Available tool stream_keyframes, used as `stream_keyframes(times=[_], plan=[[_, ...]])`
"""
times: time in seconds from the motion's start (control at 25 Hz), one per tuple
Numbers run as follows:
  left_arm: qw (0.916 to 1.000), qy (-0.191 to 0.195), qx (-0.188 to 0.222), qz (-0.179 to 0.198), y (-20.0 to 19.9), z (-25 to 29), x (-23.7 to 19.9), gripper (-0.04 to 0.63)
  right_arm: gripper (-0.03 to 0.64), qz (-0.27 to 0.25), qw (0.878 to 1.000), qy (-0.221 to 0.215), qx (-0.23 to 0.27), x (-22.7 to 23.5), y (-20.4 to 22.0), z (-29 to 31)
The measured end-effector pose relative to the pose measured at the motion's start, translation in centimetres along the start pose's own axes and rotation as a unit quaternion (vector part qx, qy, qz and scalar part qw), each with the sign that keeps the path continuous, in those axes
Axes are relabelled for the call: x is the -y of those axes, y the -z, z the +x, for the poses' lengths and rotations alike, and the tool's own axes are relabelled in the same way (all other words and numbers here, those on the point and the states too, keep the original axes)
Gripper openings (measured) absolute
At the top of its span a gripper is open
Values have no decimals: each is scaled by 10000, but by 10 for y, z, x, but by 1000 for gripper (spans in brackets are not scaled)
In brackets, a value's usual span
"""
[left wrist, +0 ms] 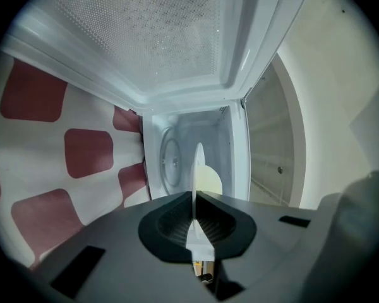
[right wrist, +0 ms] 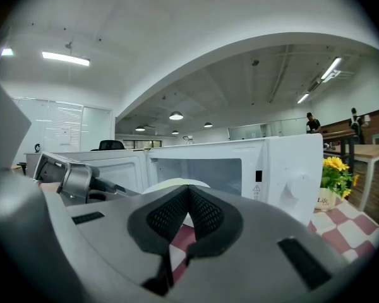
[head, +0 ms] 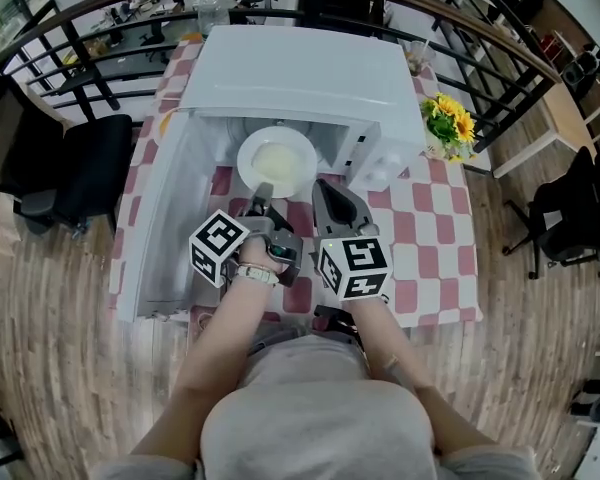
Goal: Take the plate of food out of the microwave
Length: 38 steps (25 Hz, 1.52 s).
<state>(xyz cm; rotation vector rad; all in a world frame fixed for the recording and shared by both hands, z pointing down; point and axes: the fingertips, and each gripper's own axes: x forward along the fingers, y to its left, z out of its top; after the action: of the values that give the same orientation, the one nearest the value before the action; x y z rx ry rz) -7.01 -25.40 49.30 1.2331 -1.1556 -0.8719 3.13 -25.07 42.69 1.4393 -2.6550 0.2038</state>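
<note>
A white plate (head: 275,160) with pale food hangs just in front of the open white microwave (head: 300,73). My left gripper (head: 263,193) is shut on the plate's near rim. In the left gripper view the plate (left wrist: 198,163) shows edge-on, pinched between the pads of the left gripper (left wrist: 194,197), with the microwave's cavity (left wrist: 170,160) behind it. My right gripper (head: 325,190) is just right of the plate, shut on nothing. In the right gripper view the right gripper (right wrist: 188,191) has its tips together, with the plate (right wrist: 170,184) beyond them.
The microwave door (head: 165,218) stands swung open on the left. A pot of yellow flowers (head: 448,123) sits right of the microwave on the red-checked tablecloth (head: 430,228). A black chair (head: 75,173) is left of the table.
</note>
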Motion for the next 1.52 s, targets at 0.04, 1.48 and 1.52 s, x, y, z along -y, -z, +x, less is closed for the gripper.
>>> stream_keyframes(times=[0.04, 1.48, 1.52], plan=[[10000, 13, 17, 7, 1, -2, 0, 12, 23, -17, 10000, 44, 32, 1, 0, -1], [9984, 465, 55, 317, 21, -42, 24, 14, 21, -197, 9983, 349, 433, -5, 3, -37], [9984, 466, 49, 314, 22, -42, 24, 14, 22, -187, 9983, 345, 425, -5, 4, -38]])
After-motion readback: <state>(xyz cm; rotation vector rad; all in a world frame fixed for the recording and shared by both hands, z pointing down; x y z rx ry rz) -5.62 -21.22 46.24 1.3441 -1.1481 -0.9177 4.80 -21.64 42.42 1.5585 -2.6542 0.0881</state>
